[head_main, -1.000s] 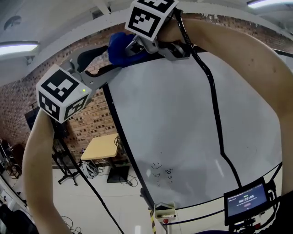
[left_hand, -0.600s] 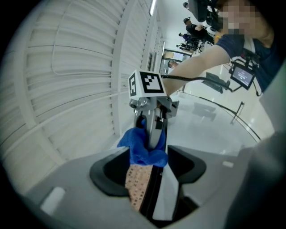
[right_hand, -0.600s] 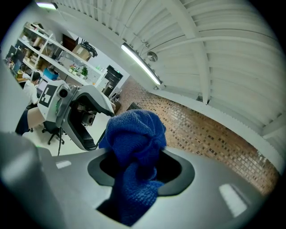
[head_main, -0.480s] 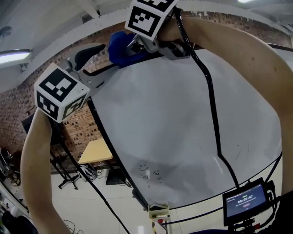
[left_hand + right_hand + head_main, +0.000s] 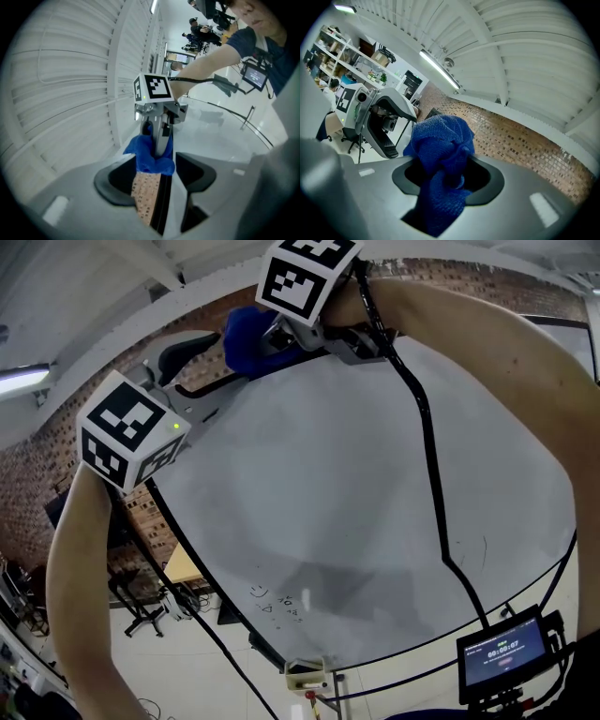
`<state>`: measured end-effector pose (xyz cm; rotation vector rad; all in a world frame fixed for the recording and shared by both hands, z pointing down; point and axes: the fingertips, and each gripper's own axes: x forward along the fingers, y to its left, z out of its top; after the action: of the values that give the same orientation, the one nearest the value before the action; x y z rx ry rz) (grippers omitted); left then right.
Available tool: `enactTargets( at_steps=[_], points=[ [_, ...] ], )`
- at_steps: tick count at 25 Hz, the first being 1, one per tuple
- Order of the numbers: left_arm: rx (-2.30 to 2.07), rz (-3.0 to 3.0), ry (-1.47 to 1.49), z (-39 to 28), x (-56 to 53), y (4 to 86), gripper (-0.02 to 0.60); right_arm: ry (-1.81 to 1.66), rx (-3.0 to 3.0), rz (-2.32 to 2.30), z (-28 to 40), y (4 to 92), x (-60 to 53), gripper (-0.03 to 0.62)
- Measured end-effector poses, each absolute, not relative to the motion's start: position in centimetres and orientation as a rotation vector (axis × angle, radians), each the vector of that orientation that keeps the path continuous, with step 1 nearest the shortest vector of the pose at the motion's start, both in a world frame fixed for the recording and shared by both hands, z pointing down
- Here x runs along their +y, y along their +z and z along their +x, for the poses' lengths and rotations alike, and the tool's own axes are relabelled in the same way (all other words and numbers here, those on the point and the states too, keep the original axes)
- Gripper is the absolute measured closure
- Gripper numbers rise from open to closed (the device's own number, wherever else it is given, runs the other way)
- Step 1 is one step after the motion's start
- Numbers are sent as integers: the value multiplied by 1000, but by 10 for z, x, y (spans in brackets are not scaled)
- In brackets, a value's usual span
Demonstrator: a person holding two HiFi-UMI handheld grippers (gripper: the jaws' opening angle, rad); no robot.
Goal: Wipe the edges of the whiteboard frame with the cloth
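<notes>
The whiteboard (image 5: 356, 502) fills the head view, with its thin black frame (image 5: 162, 206) seen edge-on in the left gripper view. My right gripper (image 5: 267, 341) is at the board's top left, shut on a bunched blue cloth (image 5: 242, 338) that lies against the frame. In the right gripper view the cloth (image 5: 440, 150) bulges out between the jaws of that gripper (image 5: 445, 176). My left gripper (image 5: 211, 367) sits just left of the cloth. Its jaws straddle the frame edge (image 5: 157, 180) with a gap on either side, so it is open. The cloth (image 5: 151, 157) hangs right in front of it.
A black cable (image 5: 431, 474) runs from the right gripper down across the board to a small screen (image 5: 503, 649). Small doodles (image 5: 277, 596) mark the board's lower left. Beyond the board are a brick wall (image 5: 56, 460), a yellow table (image 5: 180, 565) and stands. People (image 5: 201, 30) are far off.
Both grippers and the cloth have shifted a little along the frame together. In the head view the board's dark left edge now lies further left. Neither gripper's jaws have changed.
</notes>
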<state>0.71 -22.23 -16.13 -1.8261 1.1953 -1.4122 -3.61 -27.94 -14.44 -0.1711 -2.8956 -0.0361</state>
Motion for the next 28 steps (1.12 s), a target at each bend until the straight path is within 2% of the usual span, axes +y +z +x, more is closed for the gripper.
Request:
enactTargets(
  at_steps=[28],
  points=[
    [1211, -1817, -1491, -6, -232, -144, 316, -59, -2780, 34, -38, -125, -318, 399]
  ],
)
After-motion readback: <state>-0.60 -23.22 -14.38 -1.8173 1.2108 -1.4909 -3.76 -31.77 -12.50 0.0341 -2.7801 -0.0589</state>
